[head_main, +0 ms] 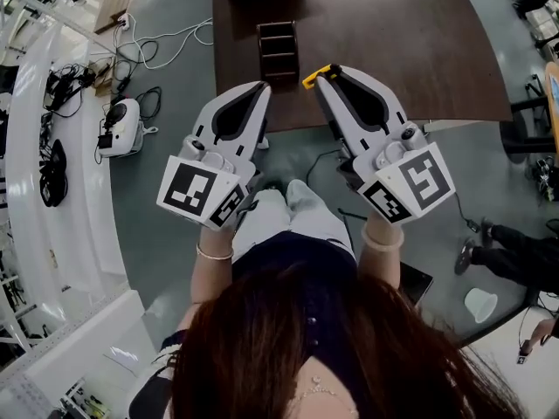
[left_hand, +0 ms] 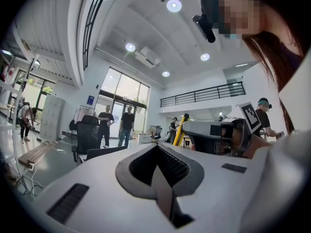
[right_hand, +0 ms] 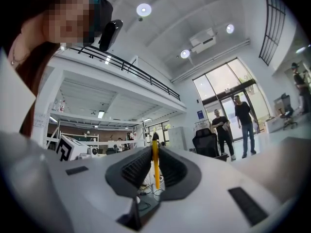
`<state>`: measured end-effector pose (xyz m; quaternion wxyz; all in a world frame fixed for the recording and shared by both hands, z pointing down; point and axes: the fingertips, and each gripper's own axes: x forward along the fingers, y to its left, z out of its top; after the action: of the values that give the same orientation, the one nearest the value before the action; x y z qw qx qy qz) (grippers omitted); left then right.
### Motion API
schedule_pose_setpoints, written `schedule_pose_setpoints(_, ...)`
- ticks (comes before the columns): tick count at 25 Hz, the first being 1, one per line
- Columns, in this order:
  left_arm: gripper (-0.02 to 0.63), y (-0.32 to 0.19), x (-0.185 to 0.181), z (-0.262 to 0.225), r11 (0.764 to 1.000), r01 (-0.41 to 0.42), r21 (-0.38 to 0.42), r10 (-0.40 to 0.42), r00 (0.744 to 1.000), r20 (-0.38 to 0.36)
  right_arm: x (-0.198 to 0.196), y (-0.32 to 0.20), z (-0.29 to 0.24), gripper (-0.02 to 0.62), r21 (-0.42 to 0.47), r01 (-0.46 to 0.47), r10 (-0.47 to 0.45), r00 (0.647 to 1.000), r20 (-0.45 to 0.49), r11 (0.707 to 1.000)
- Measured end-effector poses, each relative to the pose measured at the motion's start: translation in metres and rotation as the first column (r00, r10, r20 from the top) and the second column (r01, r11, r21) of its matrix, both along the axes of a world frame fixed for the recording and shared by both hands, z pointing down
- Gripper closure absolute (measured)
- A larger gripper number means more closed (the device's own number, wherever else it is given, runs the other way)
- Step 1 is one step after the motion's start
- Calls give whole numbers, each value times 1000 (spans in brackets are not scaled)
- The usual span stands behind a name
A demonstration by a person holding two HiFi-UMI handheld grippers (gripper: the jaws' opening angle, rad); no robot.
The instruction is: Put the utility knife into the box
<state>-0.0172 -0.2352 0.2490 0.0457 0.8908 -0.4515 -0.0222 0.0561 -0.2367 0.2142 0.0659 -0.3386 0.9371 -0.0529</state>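
Note:
My right gripper (head_main: 323, 76) is shut on a yellow utility knife (head_main: 314, 74), held over the near edge of the brown table (head_main: 419, 33). The right gripper view shows the knife (right_hand: 155, 166) as a thin yellow strip clamped upright between the ribbed pads of the gripper (right_hand: 155, 152). A dark open box (head_main: 277, 51) with inner dividers stands on the table just beyond both grippers. My left gripper (head_main: 262, 88) is shut with nothing in it, left of the knife. In the left gripper view, that gripper (left_hand: 158, 147) has its jaws together, and the knife (left_hand: 180, 130) shows beside it.
Both grippers are tilted up, so their views show a hall with a ceiling, windows and standing people (right_hand: 243, 123). On the floor lie cables (head_main: 162, 42) and a white device (head_main: 122, 125) at the left. Another person's legs (head_main: 515, 251) are at the right.

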Motion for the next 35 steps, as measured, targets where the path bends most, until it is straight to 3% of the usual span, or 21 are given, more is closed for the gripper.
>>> schedule_pose_setpoints(11, 606, -90, -34, 7, 999, -45, -13, 45, 999, -29, -39, -90, 11, 538, -38, -25, 24, 999, -24, 999)
schedule_pose_setpoints(21, 606, -101, -31, 44, 994, -82, -74, 79, 996, -43, -31, -106, 47, 538, -88, -52, 52, 999, 0, 995)
schedule_pose_setpoints(31, 606, -143, -22, 96, 993, -77, -84, 68, 992, -106, -32, -157, 126, 538, -200, -27, 28, 1000, -1, 979)
schedule_pose_setpoints(35, 606, -154, -30, 128, 991, -53, -126, 38, 992, -120, -35, -167, 165, 538, -234, -43, 44, 999, -2, 971)
